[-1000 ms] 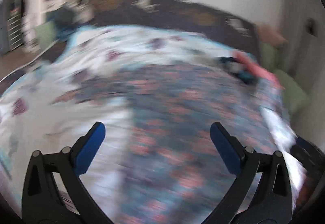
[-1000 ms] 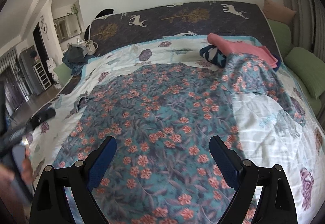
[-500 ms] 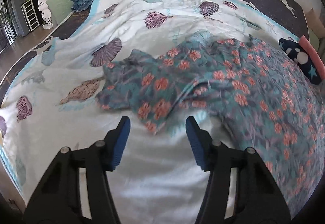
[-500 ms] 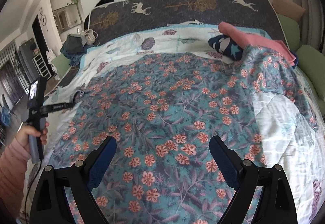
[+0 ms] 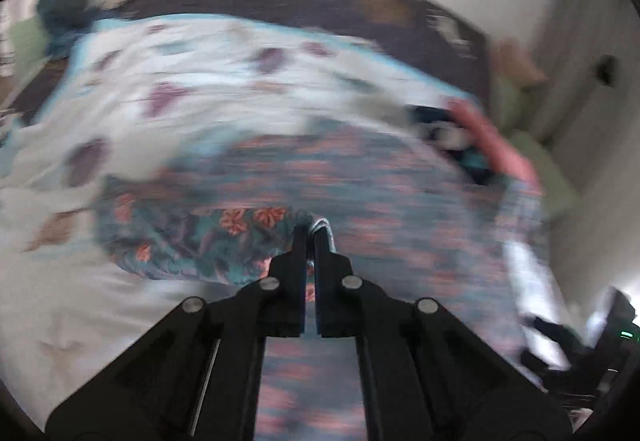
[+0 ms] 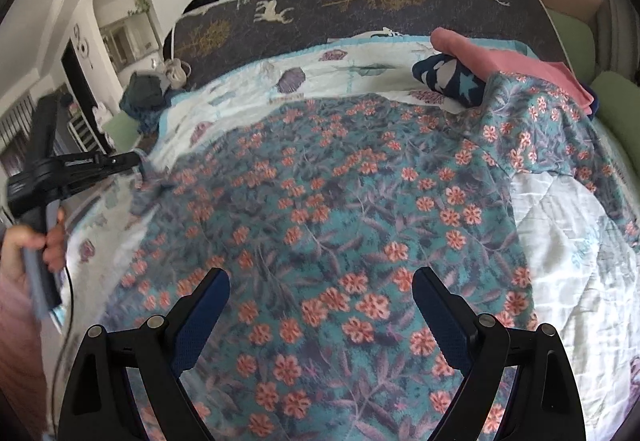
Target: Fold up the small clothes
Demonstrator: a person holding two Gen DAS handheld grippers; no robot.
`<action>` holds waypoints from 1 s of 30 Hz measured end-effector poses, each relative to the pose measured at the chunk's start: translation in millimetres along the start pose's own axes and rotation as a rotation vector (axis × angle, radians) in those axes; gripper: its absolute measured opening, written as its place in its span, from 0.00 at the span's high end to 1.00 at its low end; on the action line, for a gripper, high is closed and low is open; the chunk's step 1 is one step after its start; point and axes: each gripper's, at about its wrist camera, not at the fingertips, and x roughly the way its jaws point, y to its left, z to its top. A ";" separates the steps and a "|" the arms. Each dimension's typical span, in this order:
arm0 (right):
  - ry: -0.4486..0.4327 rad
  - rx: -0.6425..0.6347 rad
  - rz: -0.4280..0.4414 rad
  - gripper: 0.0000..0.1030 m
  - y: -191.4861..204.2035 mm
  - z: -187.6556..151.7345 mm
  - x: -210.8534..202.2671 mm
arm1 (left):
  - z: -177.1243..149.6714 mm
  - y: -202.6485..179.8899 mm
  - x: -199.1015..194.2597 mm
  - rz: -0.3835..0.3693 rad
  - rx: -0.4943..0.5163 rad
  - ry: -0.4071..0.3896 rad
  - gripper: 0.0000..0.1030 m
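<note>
while left tongs (image 5: 311, 237) clench the floral garment's (image 6: 340, 209) edge, right tongs (image 6: 320, 305) gape above it.

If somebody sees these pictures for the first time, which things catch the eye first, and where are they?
First the big floral garment, teal with coral flowers, spread across the middle of the bed. The left gripper has just been closing and is shut on a fold at the garment's left edge, while the right gripper stands open above it. A pink cloth lies at the far right.
</note>
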 end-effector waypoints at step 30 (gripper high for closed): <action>0.316 0.203 0.445 0.33 10.0 3.1 78.4 | -82.7 43.6 -5.3 0.046 -0.190 0.105 0.63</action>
